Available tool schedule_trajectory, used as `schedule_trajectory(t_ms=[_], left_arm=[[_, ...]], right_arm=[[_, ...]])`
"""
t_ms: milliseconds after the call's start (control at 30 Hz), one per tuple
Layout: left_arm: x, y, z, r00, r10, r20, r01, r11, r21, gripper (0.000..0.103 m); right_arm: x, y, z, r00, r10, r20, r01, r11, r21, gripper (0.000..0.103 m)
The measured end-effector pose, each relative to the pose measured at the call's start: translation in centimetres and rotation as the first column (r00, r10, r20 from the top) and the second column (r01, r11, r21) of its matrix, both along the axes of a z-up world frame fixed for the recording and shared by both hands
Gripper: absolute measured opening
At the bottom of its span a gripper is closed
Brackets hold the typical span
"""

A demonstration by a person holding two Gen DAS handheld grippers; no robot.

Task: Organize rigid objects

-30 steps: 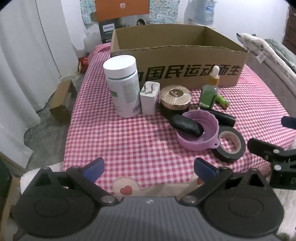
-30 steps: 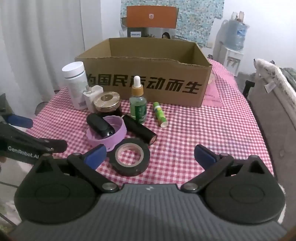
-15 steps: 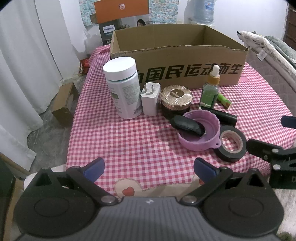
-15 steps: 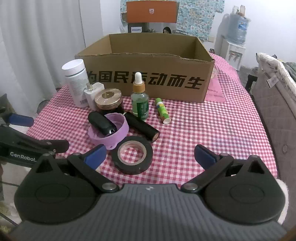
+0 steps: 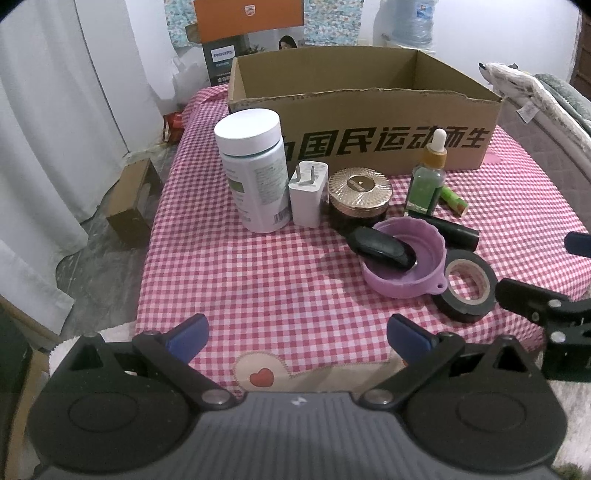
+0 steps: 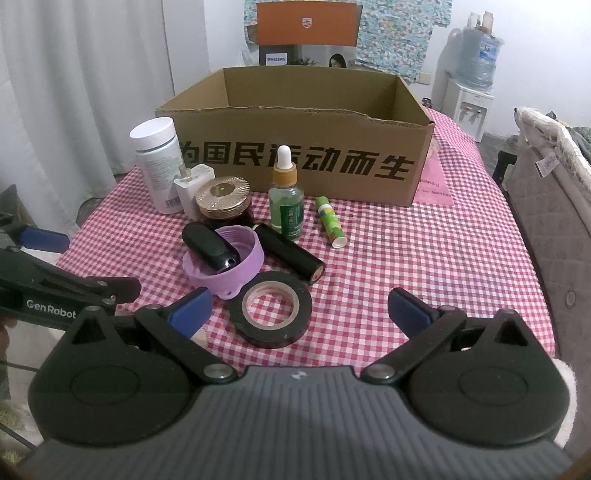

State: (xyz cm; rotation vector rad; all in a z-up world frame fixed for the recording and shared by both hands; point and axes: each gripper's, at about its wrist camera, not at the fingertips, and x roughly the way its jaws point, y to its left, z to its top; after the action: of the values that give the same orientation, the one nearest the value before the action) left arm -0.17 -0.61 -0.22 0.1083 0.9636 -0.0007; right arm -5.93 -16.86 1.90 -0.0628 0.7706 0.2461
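On the pink checked tablecloth [image 5: 258,280] a row of small objects stands before an open cardboard box [image 5: 369,114]: a white pill bottle [image 5: 255,170], a white charger plug [image 5: 308,197], a gold-lidded jar [image 5: 359,195], a green dropper bottle [image 6: 286,197], a green lip balm [image 6: 330,221], a black tube [image 6: 290,254], a purple cup [image 6: 223,262] with a black oval case [image 6: 210,247] lying in it, and black tape [image 6: 273,310]. My left gripper [image 5: 297,332] is open near the table's front edge. My right gripper [image 6: 299,312] is open, straddling the tape roll.
A Philips box [image 6: 306,26] stands behind the cardboard box. White curtains [image 5: 44,110] hang at the left, with a small carton [image 5: 133,201] on the floor. A water dispenser [image 6: 474,85] is at the back right, and a padded grey furniture edge [image 6: 554,206] lies to the right.
Both grippers have tilted and risen slightly, so the box's inside shows more. No object on the table has moved, and both grippers stay open.
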Motion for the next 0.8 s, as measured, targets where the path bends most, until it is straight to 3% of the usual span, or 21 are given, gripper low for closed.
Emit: schedule_trajectory(t_ms=[800], left_arm=[[-0.1, 0.3, -0.18, 1.0, 0.001, -0.005, -0.001, 1.0, 0.008, 0.103]], right_arm=[[-0.09, 0.12, 0.24, 1.0, -0.002, 0.003, 0.002, 1.0, -0.004, 0.102]])
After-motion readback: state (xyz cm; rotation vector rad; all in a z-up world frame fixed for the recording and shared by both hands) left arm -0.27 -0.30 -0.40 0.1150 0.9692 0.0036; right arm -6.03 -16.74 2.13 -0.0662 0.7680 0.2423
